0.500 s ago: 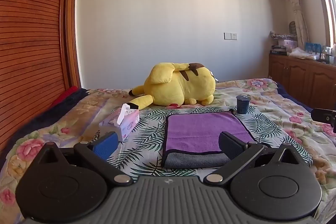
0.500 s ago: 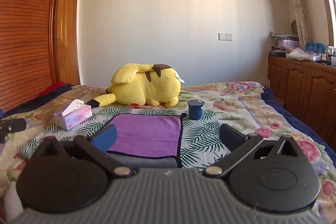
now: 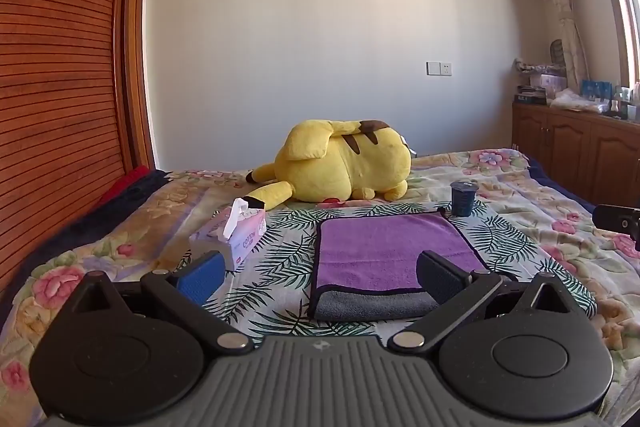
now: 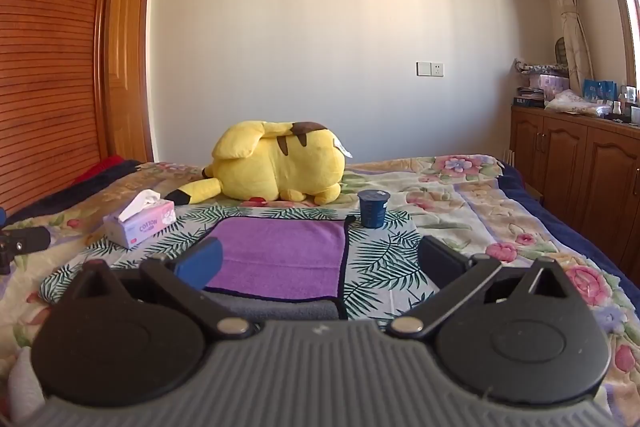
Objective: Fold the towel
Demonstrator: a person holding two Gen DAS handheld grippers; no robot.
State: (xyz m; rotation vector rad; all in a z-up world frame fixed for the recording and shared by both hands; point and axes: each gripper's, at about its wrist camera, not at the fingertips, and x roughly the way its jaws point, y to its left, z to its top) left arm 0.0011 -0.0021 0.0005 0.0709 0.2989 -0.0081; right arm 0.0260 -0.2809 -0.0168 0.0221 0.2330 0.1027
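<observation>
A purple towel [image 3: 392, 251] with a grey underside lies flat on the bed, its near edge turned up to show grey; it also shows in the right wrist view [image 4: 280, 255]. My left gripper [image 3: 320, 277] is open and empty, held just short of the towel's near edge. My right gripper [image 4: 320, 263] is open and empty, near the towel's near right corner. Part of the right gripper [image 3: 618, 221] shows at the right edge of the left wrist view, and part of the left gripper [image 4: 24, 241] at the left edge of the right wrist view.
A tissue box [image 3: 232, 237] sits left of the towel. A dark blue cup [image 3: 462, 197] stands at the towel's far right corner. A yellow plush toy [image 3: 344, 167] lies behind. Wooden cabinets [image 4: 580, 163] stand right of the bed [image 4: 480, 211].
Both views have shifted only very slightly. The towel and the grippers' jaws stand as before.
</observation>
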